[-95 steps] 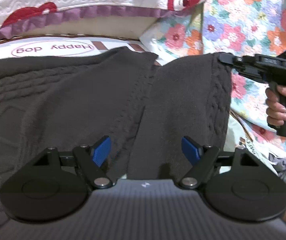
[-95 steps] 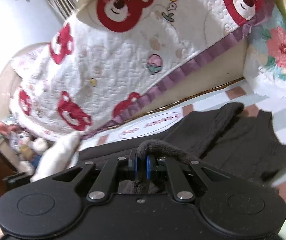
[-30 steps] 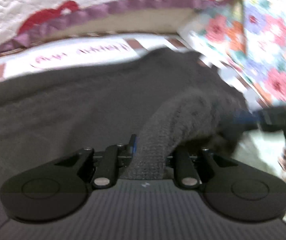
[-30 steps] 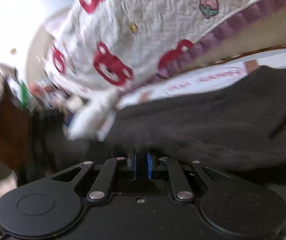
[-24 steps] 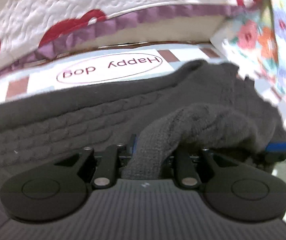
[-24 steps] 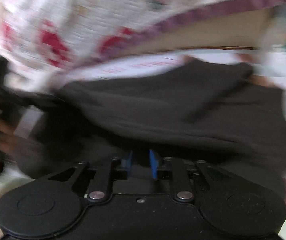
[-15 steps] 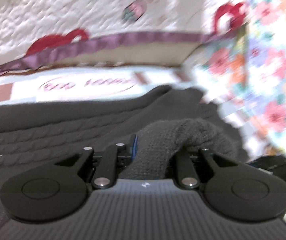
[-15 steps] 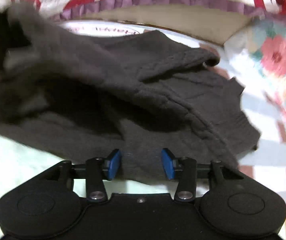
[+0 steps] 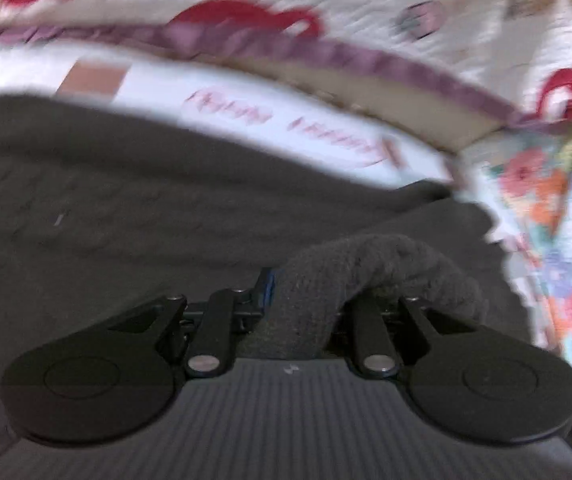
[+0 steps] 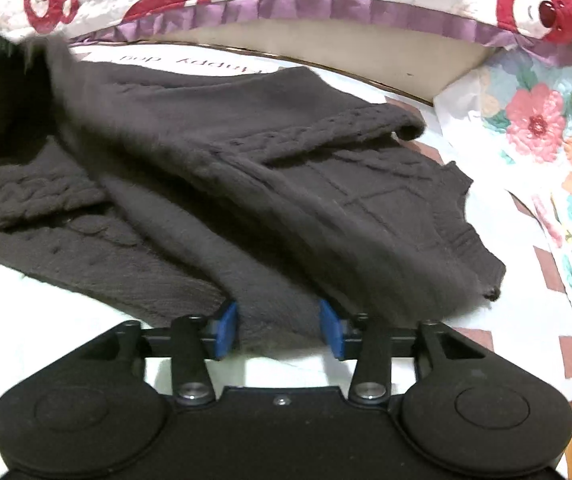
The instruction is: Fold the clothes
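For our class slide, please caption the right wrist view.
Right gripper, jaws open, over the dark knit sweater crumpled on the bed.

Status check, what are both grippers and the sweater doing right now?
Left gripper shut on a bunched fold of the sweater. Right gripper open, jaws astride the sweater's near edge. Sweater half folded on the mat. Nothing in the way.
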Motion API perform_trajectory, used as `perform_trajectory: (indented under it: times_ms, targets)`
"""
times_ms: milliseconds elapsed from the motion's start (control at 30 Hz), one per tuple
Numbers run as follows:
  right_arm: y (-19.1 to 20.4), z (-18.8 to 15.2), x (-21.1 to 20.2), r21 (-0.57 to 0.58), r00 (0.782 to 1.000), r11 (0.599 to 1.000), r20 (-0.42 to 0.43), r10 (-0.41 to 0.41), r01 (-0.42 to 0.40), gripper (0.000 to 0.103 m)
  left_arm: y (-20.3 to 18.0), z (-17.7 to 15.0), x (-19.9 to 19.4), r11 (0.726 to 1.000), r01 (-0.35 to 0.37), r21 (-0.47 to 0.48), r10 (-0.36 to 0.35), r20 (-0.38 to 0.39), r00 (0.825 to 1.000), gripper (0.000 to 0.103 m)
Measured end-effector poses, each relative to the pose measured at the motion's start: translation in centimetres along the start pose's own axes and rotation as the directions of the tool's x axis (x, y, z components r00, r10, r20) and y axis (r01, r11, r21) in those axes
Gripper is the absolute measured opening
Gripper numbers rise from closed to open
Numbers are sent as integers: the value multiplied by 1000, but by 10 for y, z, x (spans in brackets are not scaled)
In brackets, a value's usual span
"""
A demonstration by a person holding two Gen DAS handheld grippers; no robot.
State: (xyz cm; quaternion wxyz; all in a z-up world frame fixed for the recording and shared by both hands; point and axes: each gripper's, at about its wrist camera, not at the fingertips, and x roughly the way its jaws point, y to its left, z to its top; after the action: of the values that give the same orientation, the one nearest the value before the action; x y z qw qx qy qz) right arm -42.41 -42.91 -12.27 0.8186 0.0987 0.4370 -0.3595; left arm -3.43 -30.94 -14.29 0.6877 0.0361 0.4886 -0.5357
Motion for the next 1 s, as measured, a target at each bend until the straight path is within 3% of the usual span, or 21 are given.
perform_trajectory:
  times_ms: [100,233,300,367,467,633,867,1000]
  targets:
    - [-5,1,-2,18,1000,1000,10,-2,2,60,-3,6,-5,1000,15,-13,-14,52,999,24]
    - [-13,5,-3,62,999,998,29,16,-18,62,-16,12,-16,999,-25,41,18,154,988,29]
    - [-16,8,-2,84,999,996,35,26,-29,63,-20,13,-20,998,-43,55,32,180,983,39]
    - [-17,9,0,97,999,995,29,32,-34,63,-18,16,-22,998,-39,56,28,177,984,44]
    - [-13,9,4,91,1000,995,4,30,-30,63,-13,21,-28,999,-1,47,-6,160,987,44]
    - [-8,9,5,80,1000,997,-17,13,-12,63,1,29,-33,997,70,-29,-65,165,984,48]
    - [-7,25,11,70,1000,998,8,2,-3,63,29,37,-51,989,84,-122,-50,254,966,52]
    - [-6,35,17,61,1000,998,21,-1,0,63,33,36,-46,993,48,-105,-24,223,975,57]
